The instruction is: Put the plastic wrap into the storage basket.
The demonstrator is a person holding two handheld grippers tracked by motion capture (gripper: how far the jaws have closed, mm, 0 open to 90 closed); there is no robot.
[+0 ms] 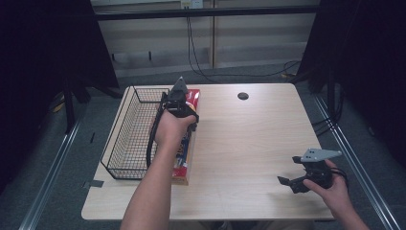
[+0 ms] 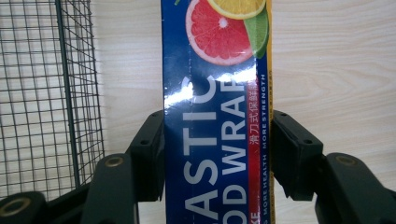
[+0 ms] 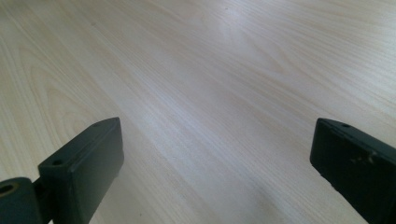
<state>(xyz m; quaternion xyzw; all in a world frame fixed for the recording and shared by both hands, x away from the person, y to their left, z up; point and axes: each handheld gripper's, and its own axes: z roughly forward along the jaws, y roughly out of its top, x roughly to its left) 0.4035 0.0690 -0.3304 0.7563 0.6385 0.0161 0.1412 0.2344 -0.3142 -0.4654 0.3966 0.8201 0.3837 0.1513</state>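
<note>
A long blue and red plastic wrap box (image 1: 187,148) lies lengthwise on the table, right beside a black wire basket (image 1: 129,139). My left gripper (image 1: 178,103) sits over the box's far half, shut on it. In the left gripper view the box (image 2: 217,112) runs up between the two black jaws, whose pads (image 2: 150,154) press on its two long sides; citrus fruit is printed near its far end. My right gripper (image 1: 293,181) rests low over bare wood at the table's front right, open, with nothing between its pads (image 3: 88,163).
The wire basket (image 2: 46,93) stands along the table's left side, with nothing visible inside it. A round dark cable hole (image 1: 243,96) sits at the table's far middle. Light wooden tabletop (image 1: 249,139) stretches between the two hands. Dark curtains flank the table.
</note>
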